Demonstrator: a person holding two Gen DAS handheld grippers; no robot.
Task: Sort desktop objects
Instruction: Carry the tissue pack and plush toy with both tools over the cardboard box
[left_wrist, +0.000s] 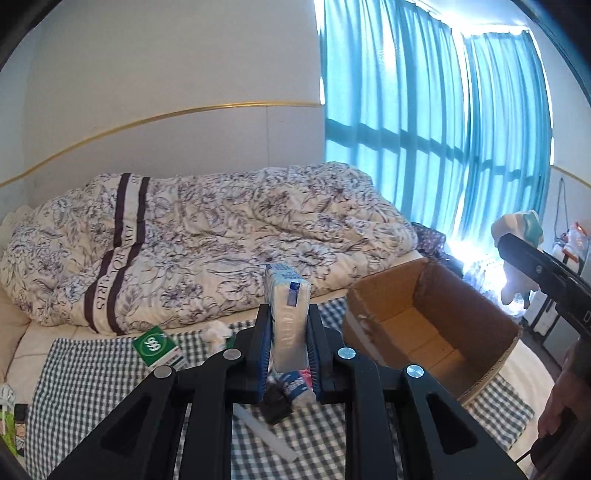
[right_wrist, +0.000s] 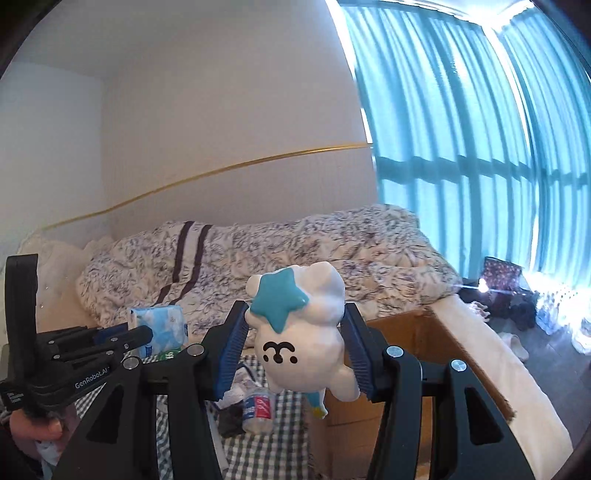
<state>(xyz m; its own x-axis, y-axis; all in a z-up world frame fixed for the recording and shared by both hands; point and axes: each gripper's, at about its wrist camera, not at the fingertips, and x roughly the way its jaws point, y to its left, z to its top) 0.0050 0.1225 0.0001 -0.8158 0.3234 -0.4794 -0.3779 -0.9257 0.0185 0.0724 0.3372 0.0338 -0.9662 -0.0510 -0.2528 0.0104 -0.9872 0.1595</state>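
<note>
Gripping a tissue pack (left_wrist: 287, 317) upright between my left gripper (left_wrist: 288, 347) pads, I hold it at centre frame above the checked cloth (left_wrist: 92, 373) — the open cardboard box (left_wrist: 424, 325) sits just to its right. My right gripper (right_wrist: 295, 350) is clamped on a white plush toy (right_wrist: 306, 332) with a teal star, lifted at the middle of its view, the box at lower right behind it. A small bottle (right_wrist: 258, 410) lies on the cloth below; a green box (left_wrist: 157, 349) lies at lower left.
</note>
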